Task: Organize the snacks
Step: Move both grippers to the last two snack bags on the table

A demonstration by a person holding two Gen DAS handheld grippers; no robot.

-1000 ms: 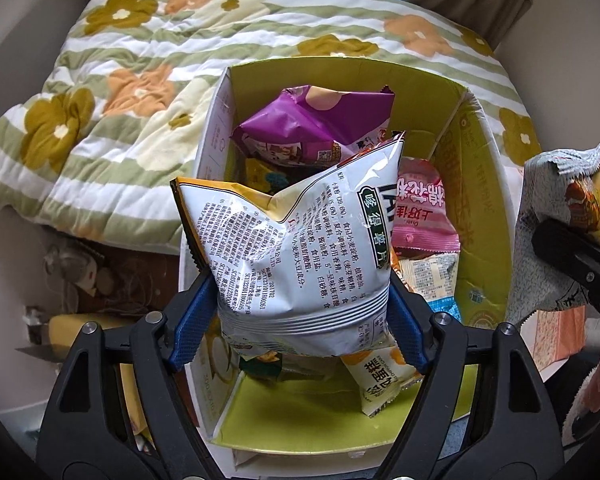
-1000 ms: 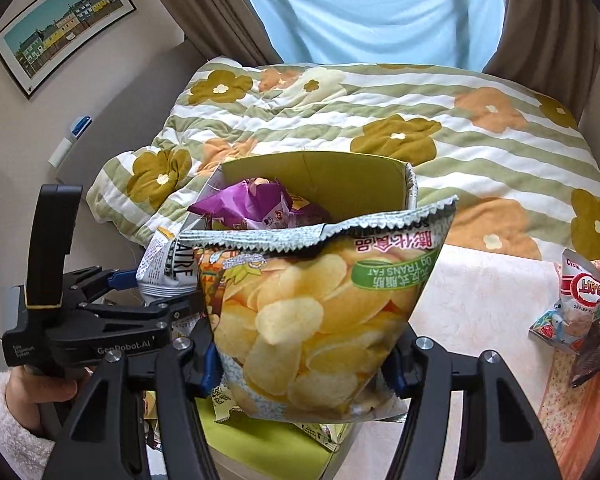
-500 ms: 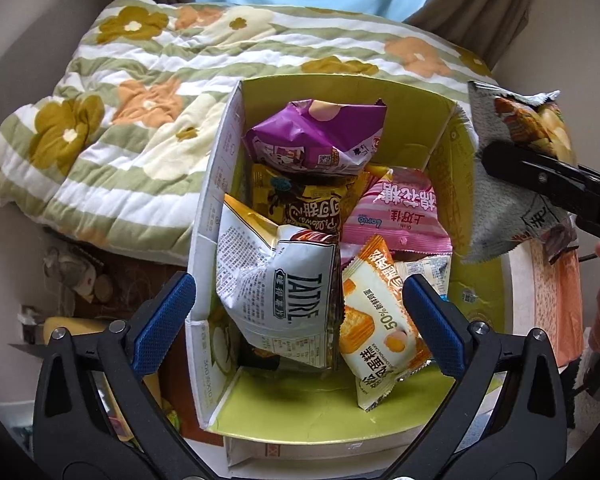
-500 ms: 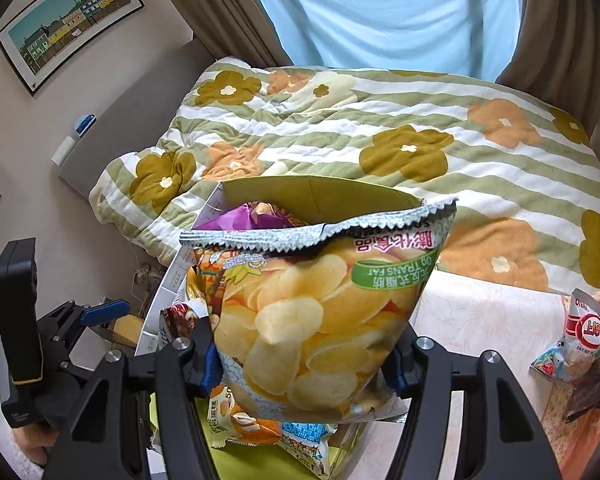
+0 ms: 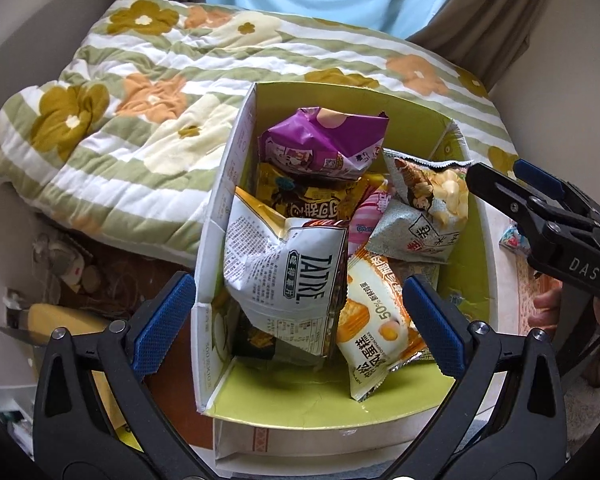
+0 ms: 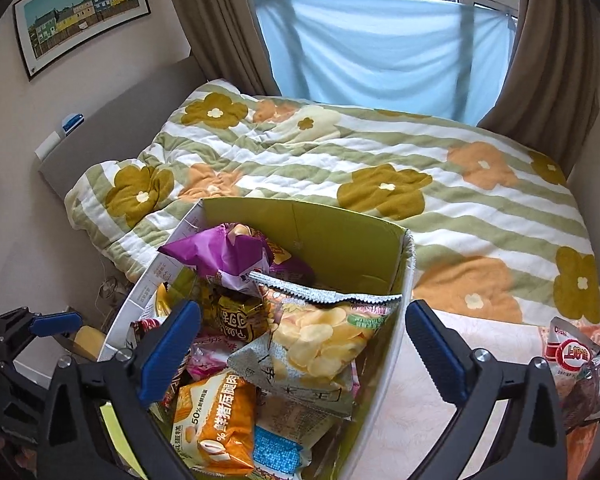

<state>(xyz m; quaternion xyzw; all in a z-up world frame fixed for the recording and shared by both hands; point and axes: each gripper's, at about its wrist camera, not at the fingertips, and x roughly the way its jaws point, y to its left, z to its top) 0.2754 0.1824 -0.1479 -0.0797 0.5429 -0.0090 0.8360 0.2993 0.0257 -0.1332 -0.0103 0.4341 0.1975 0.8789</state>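
A cardboard box with green inner walls holds several snack bags. My left gripper hangs open above it, with a white chip bag lying loose in the box below. My right gripper has its jaws opening; a silver bag of potato chips rests in the box beneath them, with no pad touching it. A purple bag lies at the far end, an orange bag at the near end.
A bed with a flowered quilt lies beyond the box. To the right, a table with a pale patterned cloth carries a red-and-white shrimp snack bag. Clutter sits on the floor left of the box.
My left gripper let go of the white bag, which dropped into the box. My right gripper then opened and the potato chip bag fell in beside it.
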